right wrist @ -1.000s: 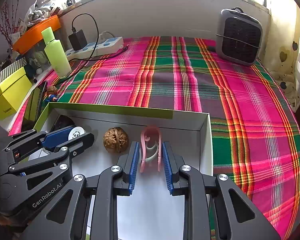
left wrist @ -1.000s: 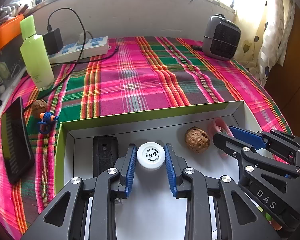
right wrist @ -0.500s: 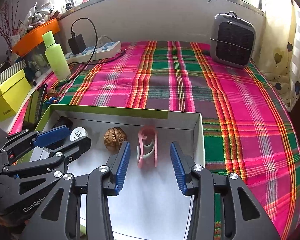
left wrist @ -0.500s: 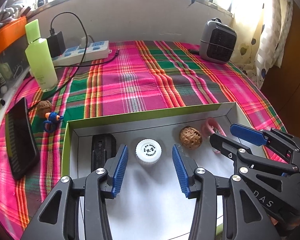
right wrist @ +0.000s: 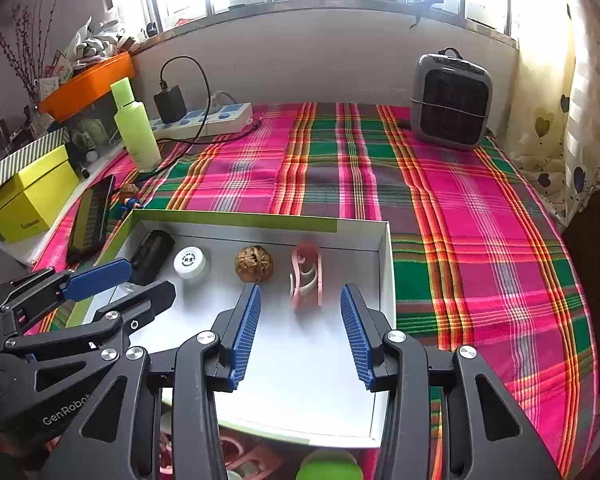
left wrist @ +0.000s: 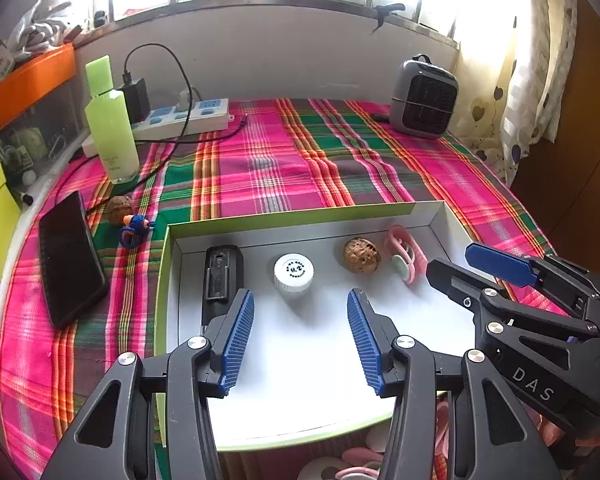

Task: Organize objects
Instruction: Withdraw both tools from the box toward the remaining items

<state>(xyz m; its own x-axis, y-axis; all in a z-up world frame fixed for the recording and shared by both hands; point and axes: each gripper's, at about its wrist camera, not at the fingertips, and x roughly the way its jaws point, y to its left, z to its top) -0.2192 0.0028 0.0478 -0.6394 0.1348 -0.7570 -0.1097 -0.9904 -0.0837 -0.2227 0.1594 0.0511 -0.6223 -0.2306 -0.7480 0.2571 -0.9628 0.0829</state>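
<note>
A white box with a green rim [left wrist: 300, 218] lies on the plaid cloth. In a row inside it are a black device [left wrist: 222, 276], a white-capped jar [left wrist: 294, 272], a walnut [left wrist: 360, 254] and a pink clip [left wrist: 400, 254]. My left gripper [left wrist: 300, 300] hovers just short of the jar, its jaws opening and nothing between them. In the right wrist view my right gripper [right wrist: 300, 292] stands open just behind the pink clip [right wrist: 306, 276], without touching it. The two grippers are side by side over the box floor.
Left of the box lie a dark phone [left wrist: 70, 256], a second walnut [left wrist: 119, 204] and a small blue toy [left wrist: 134, 226]. A green bottle [left wrist: 110, 128], a power strip [left wrist: 184, 118] and a grey heater [left wrist: 424, 100] stand at the back. A yellow box [right wrist: 28, 196] sits far left.
Both grippers let go: the left released the white-capped jar, the right released the pink clip. Both then drew back and up from the row of objects.
</note>
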